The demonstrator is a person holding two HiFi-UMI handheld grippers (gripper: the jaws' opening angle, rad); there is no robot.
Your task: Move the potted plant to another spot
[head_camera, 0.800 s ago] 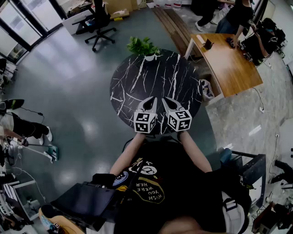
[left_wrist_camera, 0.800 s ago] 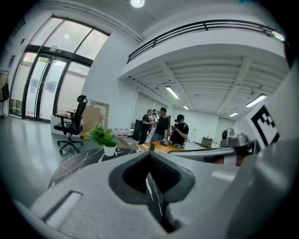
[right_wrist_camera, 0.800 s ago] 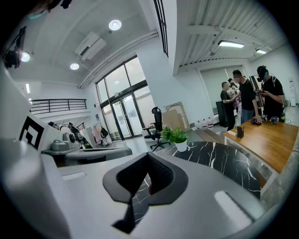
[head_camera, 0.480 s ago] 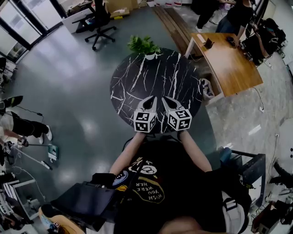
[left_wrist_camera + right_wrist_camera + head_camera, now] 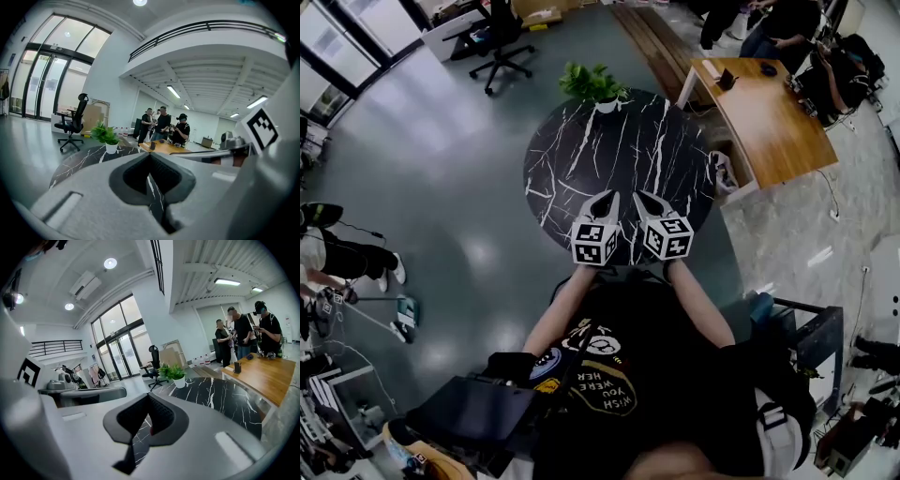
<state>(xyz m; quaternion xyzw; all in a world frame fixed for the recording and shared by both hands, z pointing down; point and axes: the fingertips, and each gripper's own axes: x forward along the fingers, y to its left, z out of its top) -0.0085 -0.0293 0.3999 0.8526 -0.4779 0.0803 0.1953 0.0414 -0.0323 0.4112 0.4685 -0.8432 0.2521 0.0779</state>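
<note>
Office floor, round black marble table (image 5: 581, 159). Potted plant (image 5: 593, 86) at far rim. Left gripper (image 5: 604, 199), right gripper (image 5: 644, 199) over near edge: jaws together, nothing held.

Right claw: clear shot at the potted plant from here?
Probably yes: nothing stands on the table between the shut right claw and the potted plant at its far edge. Long stretch, though.

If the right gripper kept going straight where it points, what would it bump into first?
Most likely the black marble table; the right gripper tilts slightly down over it, short of the potted plant at its far edge.
</note>
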